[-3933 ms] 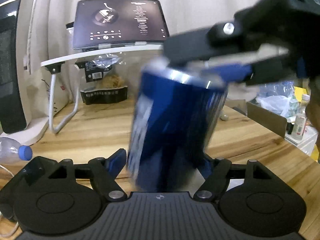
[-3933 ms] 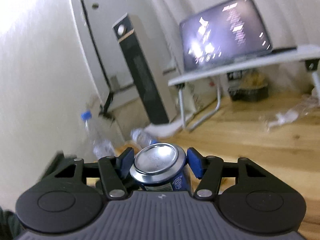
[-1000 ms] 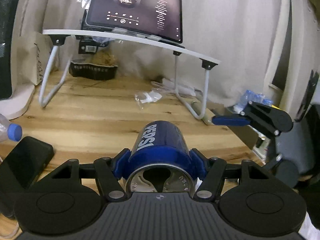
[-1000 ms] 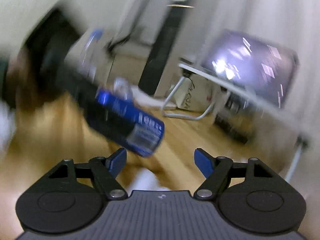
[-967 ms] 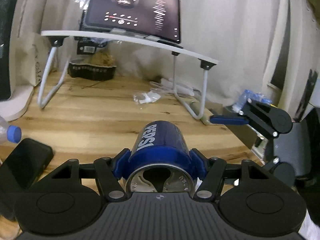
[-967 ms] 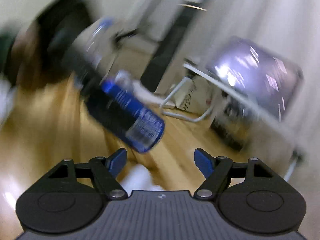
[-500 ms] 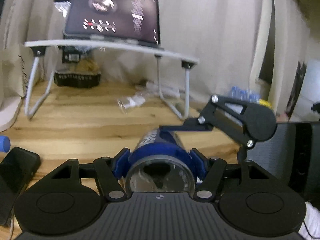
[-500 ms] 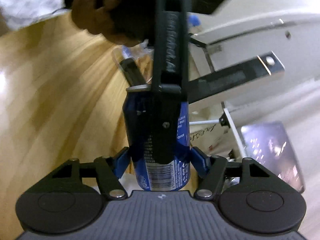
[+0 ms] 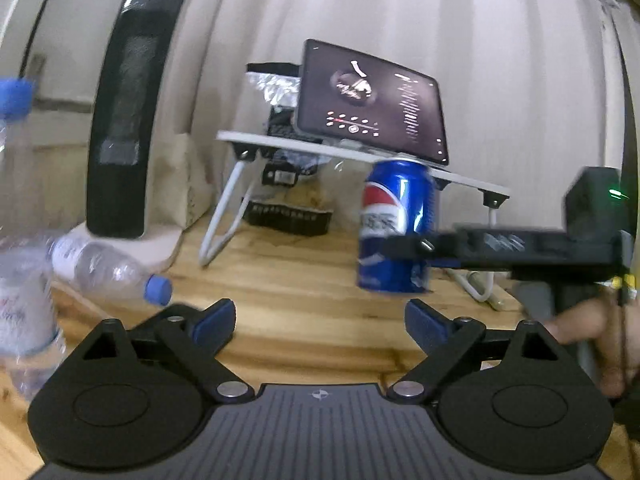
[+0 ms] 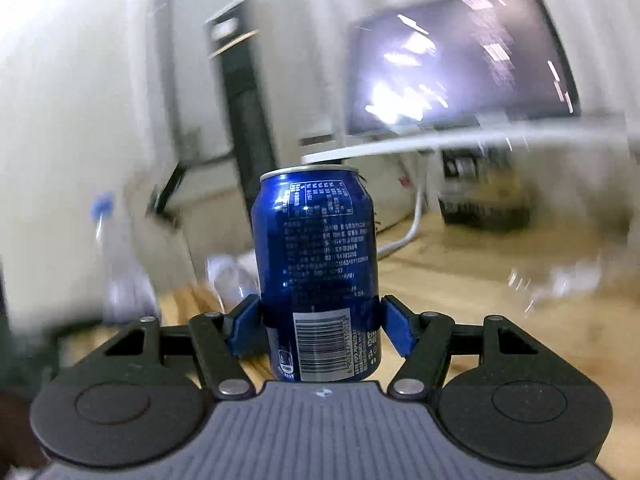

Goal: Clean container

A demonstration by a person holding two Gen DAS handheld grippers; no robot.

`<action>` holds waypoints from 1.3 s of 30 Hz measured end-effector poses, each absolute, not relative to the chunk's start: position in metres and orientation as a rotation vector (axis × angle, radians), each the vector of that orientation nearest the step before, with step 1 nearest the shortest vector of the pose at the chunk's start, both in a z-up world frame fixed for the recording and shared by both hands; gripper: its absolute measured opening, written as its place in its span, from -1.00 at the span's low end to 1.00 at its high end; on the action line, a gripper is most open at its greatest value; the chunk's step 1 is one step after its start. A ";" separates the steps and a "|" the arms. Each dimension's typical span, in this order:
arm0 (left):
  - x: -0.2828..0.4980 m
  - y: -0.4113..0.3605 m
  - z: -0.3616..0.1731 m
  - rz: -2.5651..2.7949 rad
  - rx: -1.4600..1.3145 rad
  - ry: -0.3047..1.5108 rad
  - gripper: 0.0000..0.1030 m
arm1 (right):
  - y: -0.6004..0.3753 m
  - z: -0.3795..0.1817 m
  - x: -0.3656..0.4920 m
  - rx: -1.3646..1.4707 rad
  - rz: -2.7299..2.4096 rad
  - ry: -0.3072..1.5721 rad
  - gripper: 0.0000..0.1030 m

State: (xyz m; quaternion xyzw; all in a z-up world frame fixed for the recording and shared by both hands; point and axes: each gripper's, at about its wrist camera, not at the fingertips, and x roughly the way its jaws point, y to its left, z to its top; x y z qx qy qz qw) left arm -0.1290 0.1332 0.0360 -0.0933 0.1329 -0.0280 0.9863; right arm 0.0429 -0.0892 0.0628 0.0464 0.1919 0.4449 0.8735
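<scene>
1. Our right gripper (image 10: 320, 322) is clenched on the blue can (image 10: 316, 276); its blue pads (image 10: 246, 326) press both sides of the lower body, and the can stands upright between them with the barcode facing the camera.

2. Our left gripper (image 9: 320, 318) is released, its blue-tipped fingers (image 9: 212, 320) spread wide with nothing between them.

3. From the left wrist view the same can (image 9: 396, 228) shows ahead and to the right of the open fingers, upright and held clear above the wooden table (image 9: 304, 292), with the right gripper (image 9: 412, 246) reaching in from the right and a hand (image 9: 592, 328) on its handle.

4. Left of the left gripper, a clear water bottle with a blue cap (image 9: 108, 268) lies on its side on the table, and another clear bottle (image 9: 24, 280) stands at the left edge of the frame.

5. Farther ahead, a white stand (image 9: 360, 156) carries a tablet (image 9: 372, 104) with a lit screen; a dark snack bag (image 9: 288, 212) sits under it.

6. Left of the stand rises a tall black tower appliance (image 9: 128, 128), against a pale curtain (image 9: 500, 60).

7. The right wrist view is blurred beyond the can, so we cannot make out details there.
</scene>
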 end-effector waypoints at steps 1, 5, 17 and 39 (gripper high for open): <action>-0.131 0.137 0.034 -0.056 -0.197 0.271 0.80 | -0.081 0.061 0.048 0.120 0.905 0.419 0.30; -0.135 0.147 0.026 -0.061 -0.240 0.295 0.80 | -0.055 0.040 0.073 0.120 0.794 0.502 0.30; -0.144 0.157 0.015 -0.115 -0.263 0.322 0.80 | -0.001 0.001 0.080 -0.154 0.653 0.523 0.29; -0.136 0.127 0.004 -0.175 -0.228 0.427 0.90 | -0.110 0.007 -0.012 -0.323 0.671 0.527 0.30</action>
